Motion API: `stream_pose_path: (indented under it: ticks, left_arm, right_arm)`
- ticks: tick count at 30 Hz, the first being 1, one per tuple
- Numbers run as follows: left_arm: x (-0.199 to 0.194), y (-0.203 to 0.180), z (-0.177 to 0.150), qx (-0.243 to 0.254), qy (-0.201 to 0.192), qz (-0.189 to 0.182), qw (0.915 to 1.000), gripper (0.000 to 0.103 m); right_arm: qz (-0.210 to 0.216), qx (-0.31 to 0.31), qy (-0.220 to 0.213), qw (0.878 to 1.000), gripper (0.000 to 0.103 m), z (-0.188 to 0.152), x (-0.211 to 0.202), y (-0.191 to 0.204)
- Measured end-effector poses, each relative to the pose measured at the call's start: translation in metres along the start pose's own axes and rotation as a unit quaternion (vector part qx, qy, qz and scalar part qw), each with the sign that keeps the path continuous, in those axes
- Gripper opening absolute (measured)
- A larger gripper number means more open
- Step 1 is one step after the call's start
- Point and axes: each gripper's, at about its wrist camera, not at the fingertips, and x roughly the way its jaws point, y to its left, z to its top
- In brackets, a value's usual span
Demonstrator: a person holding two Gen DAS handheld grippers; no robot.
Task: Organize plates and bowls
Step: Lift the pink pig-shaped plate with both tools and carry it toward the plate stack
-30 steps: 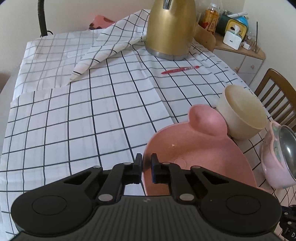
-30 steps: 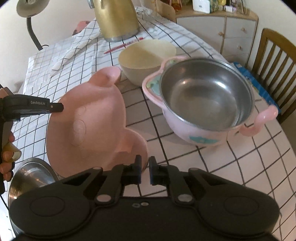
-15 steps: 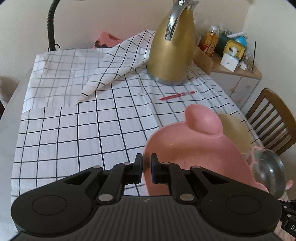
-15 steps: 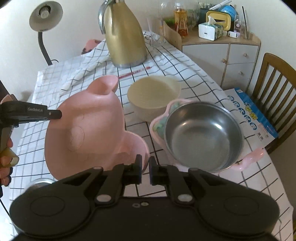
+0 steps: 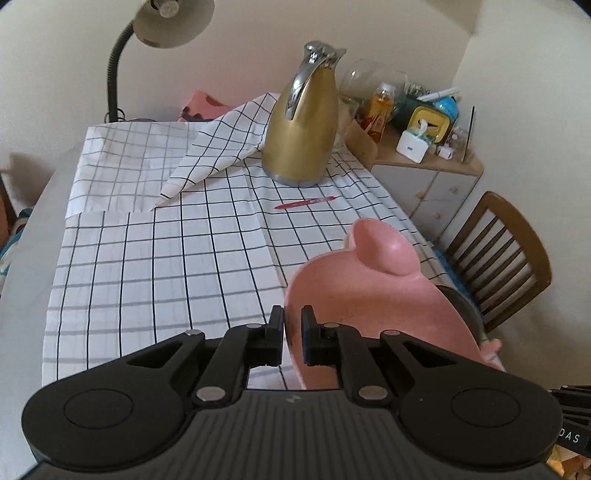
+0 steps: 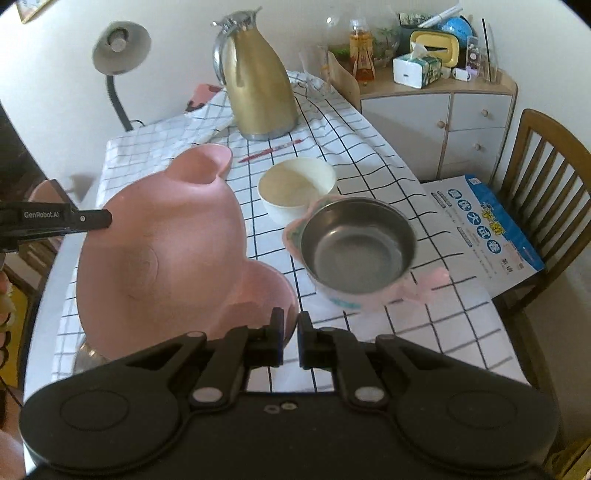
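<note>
A pink animal-shaped plate with ears (image 5: 376, 291) (image 6: 162, 254) hangs tilted in the air above the table. My left gripper (image 5: 293, 334) is shut on its rim, and its fingers (image 6: 88, 219) show from the side in the right wrist view. My right gripper (image 6: 290, 341) is shut on the plate's opposite edge. A cream bowl (image 6: 297, 188) stands on the checked tablecloth (image 5: 166, 258). A steel bowl in a pink handled holder (image 6: 356, 251) stands in front of it. Part of a steel dish (image 6: 86, 360) shows under the plate.
A gold thermos jug (image 5: 301, 125) (image 6: 258, 85) stands at the back with a red pen (image 5: 306, 202) before it. A desk lamp (image 5: 162, 22) is at the far left. A cabinet with clutter (image 6: 436, 103), a wooden chair (image 6: 550, 177) and a blue package (image 6: 487, 229) are to the right.
Both grippers have risen with the pink plate held between them. The table and bowls now look farther away and more of the room shows.
</note>
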Motion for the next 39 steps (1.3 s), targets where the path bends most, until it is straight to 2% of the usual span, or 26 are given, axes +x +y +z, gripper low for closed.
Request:
stream_pose_path:
  ticks: [7, 18, 23, 28, 39]
  left_arm:
    - [-0.058, -0.035, -0.035, -0.013, -0.019, 0.01, 0.9997, 0.009]
    - [-0.132, -0.113, -0.109, -0.043, -0.039, 0.028, 0.9979, 0.009]
    - [-0.146, -0.15, -0.146, -0.051, -0.042, 0.041, 0.9969, 0.009]
    - [-0.15, -0.182, -0.185, -0.057, -0.03, 0.051, 0.9966, 0.009]
    - [-0.138, -0.222, -0.264, -0.1, 0.006, 0.068, 0.9926, 0.009]
  right_arm:
    - [0.02, -0.015, -0.009, 1.0, 0.008, -0.022, -0.052, -0.02]
    - [0.045, -0.056, -0.004, 0.997, 0.007, -0.065, -0.119, -0.077]
    - [0.046, -0.083, 0.003, 0.996, 0.007, -0.085, -0.137, -0.105]
    - [0.049, -0.097, 0.014, 0.994, 0.006, -0.101, -0.144, -0.137]
    - [0.053, -0.136, 0.036, 0.989, 0.006, -0.132, -0.136, -0.183]
